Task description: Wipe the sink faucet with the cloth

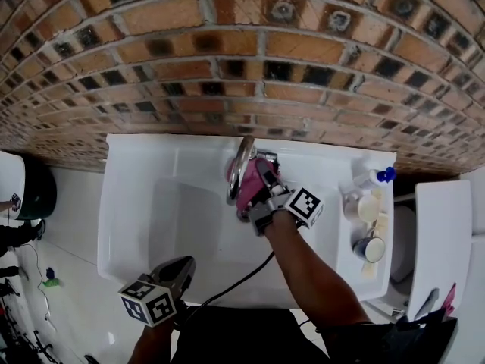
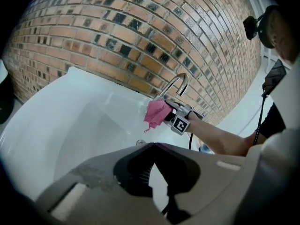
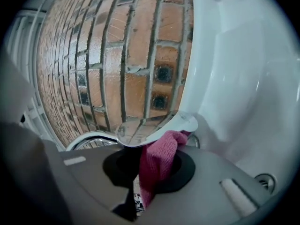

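Note:
The curved chrome faucet [image 1: 241, 164] rises from the back ledge of the white sink [image 1: 136, 203]. A pink cloth [image 1: 245, 182] is bunched against its spout, and my right gripper [image 1: 259, 192] is shut on that cloth. In the right gripper view the cloth [image 3: 159, 163] sticks up between the jaws and touches the underside of the shiny faucet [image 3: 154, 125]. My left gripper [image 1: 176, 271] hangs over the sink's front rim, away from the faucet, jaws shut and empty. From the left gripper [image 2: 153, 145] view, the cloth [image 2: 155, 114] and faucet [image 2: 177, 83] show across the basin.
A brick wall [image 1: 250, 67] backs the sink. On the sink's right ledge stand a blue-capped bottle [image 1: 376, 177] and two cups [image 1: 368, 247]. The drain [image 2: 139, 143] lies in the basin floor. A white fixture [image 1: 443, 233] stands to the right, and a black bin [image 1: 36, 192] to the left.

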Demonstrator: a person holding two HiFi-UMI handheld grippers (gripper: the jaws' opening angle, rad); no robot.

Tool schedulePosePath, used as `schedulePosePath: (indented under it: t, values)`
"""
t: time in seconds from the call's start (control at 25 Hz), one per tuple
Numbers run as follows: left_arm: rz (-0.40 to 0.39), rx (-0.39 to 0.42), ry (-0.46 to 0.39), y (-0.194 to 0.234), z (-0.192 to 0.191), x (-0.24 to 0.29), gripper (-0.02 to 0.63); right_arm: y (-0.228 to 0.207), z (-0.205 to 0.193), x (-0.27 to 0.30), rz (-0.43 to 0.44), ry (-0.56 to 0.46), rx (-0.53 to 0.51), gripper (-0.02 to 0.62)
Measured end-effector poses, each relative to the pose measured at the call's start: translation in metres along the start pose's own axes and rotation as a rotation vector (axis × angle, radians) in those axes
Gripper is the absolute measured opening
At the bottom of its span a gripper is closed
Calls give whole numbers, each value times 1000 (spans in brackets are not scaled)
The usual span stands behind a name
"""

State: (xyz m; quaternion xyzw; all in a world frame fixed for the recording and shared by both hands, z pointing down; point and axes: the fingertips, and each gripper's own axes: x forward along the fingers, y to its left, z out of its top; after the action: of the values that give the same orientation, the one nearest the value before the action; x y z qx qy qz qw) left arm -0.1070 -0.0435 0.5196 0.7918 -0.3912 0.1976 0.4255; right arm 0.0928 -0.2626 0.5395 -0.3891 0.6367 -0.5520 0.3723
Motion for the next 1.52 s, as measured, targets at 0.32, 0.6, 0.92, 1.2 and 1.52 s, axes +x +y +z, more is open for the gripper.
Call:
schedulePosePath:
  t: [0.32, 0.6, 0.92, 1.2, 1.52]
  values:
    - [-16, 2, 9, -1, -5, 0, 5, 7, -2, -3, 50, -29, 29, 46]
    - [-8, 1, 5, -1, -6, -1, 5, -26, -39, -19, -67, 78, -73, 46]
    - [17, -34, 2, 7, -17, -11, 5, -64, -22, 1, -173, -45, -48, 46]
    - [23, -44, -12, 13, -18, -19, 4, -61, -18, 5, -148, -132, 84, 46]
    - [-3, -17, -17, 9, -14, -19, 5, -5, -19, 6, -3, -120, 87, 46]
